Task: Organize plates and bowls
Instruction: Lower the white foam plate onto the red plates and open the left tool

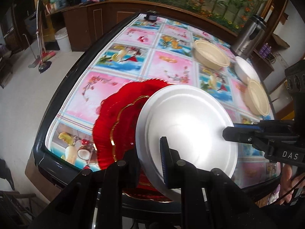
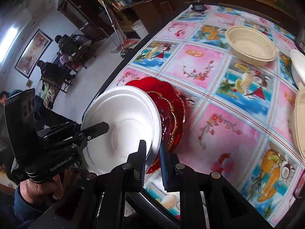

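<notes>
Grippers angled steeply down, left gripper (image 1: 152,164) and right gripper (image 2: 152,162) both clamped on white plate (image 1: 186,131) rim, red plate (image 1: 118,122) half hidden just beyond, beige bowl (image 1: 210,57) far ahead on table (image 1: 171,64).

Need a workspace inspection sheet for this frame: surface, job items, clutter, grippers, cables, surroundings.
Surface: table under a fruit-print cloth.
Job's things: white plate tilted over red plate; two beige bowls and a white bowl at the far side.
Clutter: steel flask; small dark object at far edge.
Grippers: left gripper and right gripper both shut on white plate's rim, opposite sides.
Cables: thin cable by the right hand.
Surroundings: wooden cabinets, bucket, mop; seated people.
</notes>
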`<move>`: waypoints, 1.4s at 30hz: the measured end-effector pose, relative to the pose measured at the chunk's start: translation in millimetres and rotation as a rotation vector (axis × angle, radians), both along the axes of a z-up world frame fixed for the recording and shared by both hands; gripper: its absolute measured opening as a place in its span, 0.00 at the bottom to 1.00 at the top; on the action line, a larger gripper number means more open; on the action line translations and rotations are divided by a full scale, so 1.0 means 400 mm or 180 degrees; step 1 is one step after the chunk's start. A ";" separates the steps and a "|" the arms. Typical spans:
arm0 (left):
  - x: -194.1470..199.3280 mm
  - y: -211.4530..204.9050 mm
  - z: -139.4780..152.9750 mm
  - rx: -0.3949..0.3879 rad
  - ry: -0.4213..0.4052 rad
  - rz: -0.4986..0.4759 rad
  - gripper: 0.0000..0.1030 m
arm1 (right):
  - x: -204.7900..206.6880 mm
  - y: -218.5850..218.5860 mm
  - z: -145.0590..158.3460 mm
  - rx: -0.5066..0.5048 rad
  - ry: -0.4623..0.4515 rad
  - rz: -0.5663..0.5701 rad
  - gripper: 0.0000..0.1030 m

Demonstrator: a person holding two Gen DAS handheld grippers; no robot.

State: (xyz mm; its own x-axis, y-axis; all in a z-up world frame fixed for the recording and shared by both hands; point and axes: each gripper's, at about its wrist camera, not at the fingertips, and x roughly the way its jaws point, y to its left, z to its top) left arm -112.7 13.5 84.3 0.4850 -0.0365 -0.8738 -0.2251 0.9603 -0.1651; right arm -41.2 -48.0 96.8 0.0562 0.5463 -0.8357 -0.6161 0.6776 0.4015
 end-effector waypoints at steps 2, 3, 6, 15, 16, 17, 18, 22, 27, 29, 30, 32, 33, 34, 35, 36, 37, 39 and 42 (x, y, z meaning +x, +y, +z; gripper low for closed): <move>0.006 0.018 -0.025 -0.0047 0.0062 0.0016 0.16 | 0.004 0.024 -0.020 -0.0041 0.0023 0.0011 0.15; 0.008 0.022 -0.035 -0.0066 0.0079 0.0012 0.16 | 0.006 0.031 -0.029 -0.0061 0.0033 0.0011 0.15; 0.019 0.034 -0.065 -0.0074 0.0153 -0.0005 0.16 | 0.014 0.053 -0.055 -0.0142 0.0037 0.0001 0.15; 0.062 0.054 -0.109 -0.0061 0.0248 -0.0070 0.16 | 0.038 0.081 -0.099 -0.0276 0.0046 -0.0045 0.15; 0.066 0.055 -0.112 -0.0060 0.0251 -0.0076 0.16 | 0.041 0.082 -0.104 -0.0289 0.0047 -0.0052 0.15; 0.070 0.057 -0.114 -0.0057 0.0255 -0.0078 0.16 | 0.043 0.083 -0.108 -0.0303 0.0044 -0.0059 0.15; 0.074 0.058 -0.117 -0.0054 0.0261 -0.0080 0.16 | 0.046 0.084 -0.111 -0.0310 0.0041 -0.0067 0.15; 0.081 0.060 -0.125 -0.0006 0.0305 -0.0084 0.16 | 0.053 0.092 -0.124 -0.0332 0.0047 -0.0078 0.15; 0.080 0.061 -0.121 0.0051 0.0325 -0.0062 0.16 | 0.053 0.099 -0.134 -0.0325 0.0101 -0.0041 0.17; 0.079 0.061 -0.121 0.0052 0.0334 -0.0053 0.16 | 0.053 0.100 -0.135 -0.0314 0.0123 -0.0023 0.17; 0.078 0.061 -0.122 0.0054 0.0342 -0.0047 0.17 | 0.054 0.099 -0.137 -0.0307 0.0142 -0.0017 0.17; 0.076 0.060 -0.124 0.0036 0.0357 -0.0037 0.19 | 0.054 0.097 -0.138 -0.0287 0.0178 0.0001 0.17; 0.074 0.059 -0.123 0.0025 0.0353 -0.0029 0.22 | 0.053 0.096 -0.139 -0.0286 0.0197 0.0014 0.18; 0.072 0.056 -0.122 0.0015 0.0349 -0.0022 0.25 | 0.052 0.094 -0.138 -0.0279 0.0213 0.0029 0.18; 0.071 0.053 -0.121 0.0019 0.0348 -0.0019 0.34 | 0.050 0.093 -0.137 -0.0271 0.0222 0.0043 0.20; 0.070 0.051 -0.119 0.0024 0.0340 -0.0012 0.39 | 0.048 0.091 -0.135 -0.0255 0.0229 0.0063 0.23; 0.070 0.049 -0.117 0.0020 0.0332 -0.0005 0.40 | 0.044 0.086 -0.130 -0.0235 0.0225 0.0080 0.24; 0.069 0.045 -0.112 0.0036 0.0322 0.0021 0.44 | 0.041 0.078 -0.121 -0.0201 0.0207 0.0090 0.27; 0.064 0.042 -0.103 0.0059 0.0311 0.0069 0.48 | 0.040 0.060 -0.105 -0.0139 0.0190 0.0087 0.29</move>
